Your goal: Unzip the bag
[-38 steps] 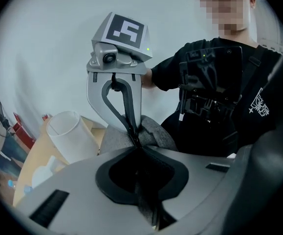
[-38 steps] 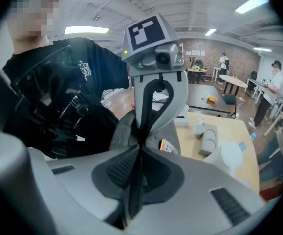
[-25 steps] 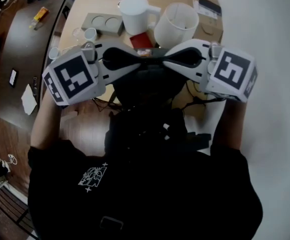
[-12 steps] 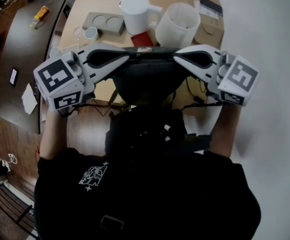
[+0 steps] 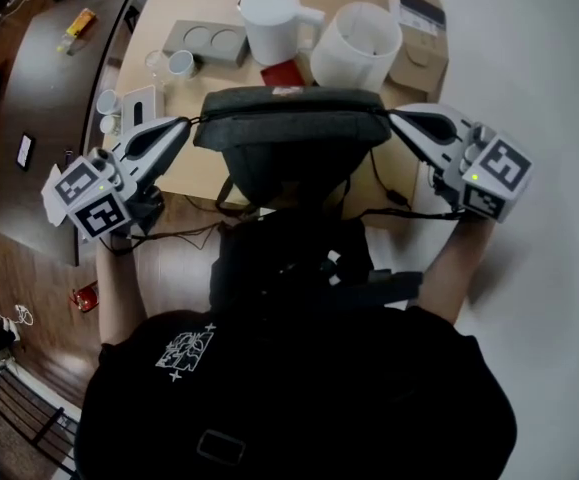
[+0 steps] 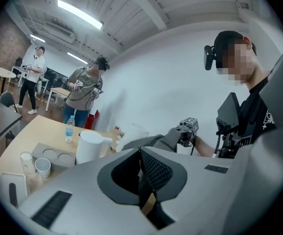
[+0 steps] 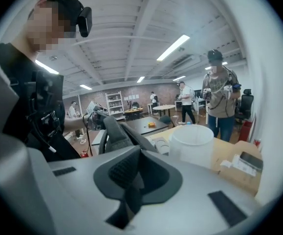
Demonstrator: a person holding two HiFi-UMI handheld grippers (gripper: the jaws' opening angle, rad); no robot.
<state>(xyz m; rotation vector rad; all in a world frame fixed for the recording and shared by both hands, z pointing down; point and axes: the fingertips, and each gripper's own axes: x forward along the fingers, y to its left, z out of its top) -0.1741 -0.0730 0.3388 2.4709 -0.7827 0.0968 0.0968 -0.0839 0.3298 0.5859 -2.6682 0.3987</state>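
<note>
A dark grey bag [image 5: 289, 133] hangs in the air over the near edge of the wooden table [image 5: 169, 8], its top edge stretched flat between my two grippers. My left gripper [image 5: 191, 121] is shut on the bag's left end. My right gripper [image 5: 389, 115] is shut on its right end. In the left gripper view the shut jaws [image 6: 142, 165] pinch dark fabric, and the bag [image 6: 151, 142] runs off toward the other gripper [image 6: 189, 127]. The right gripper view shows its own jaws [image 7: 137, 160] closed on the bag [image 7: 114, 133]. No zipper pull is visible.
Behind the bag on the table stand a white pitcher [image 5: 269, 23], a white bucket [image 5: 357, 46], a grey cup tray [image 5: 206, 43], small cups [image 5: 179, 65], a red item [image 5: 281, 73] and a cardboard box [image 5: 414, 53]. A dark table [image 5: 49, 98] is at left. Other people [image 6: 82, 92] stand beyond.
Both grippers have swung apart from the middle, left one leftward and right one rightward. The bag's top edge is now pulled out wide between them.
</note>
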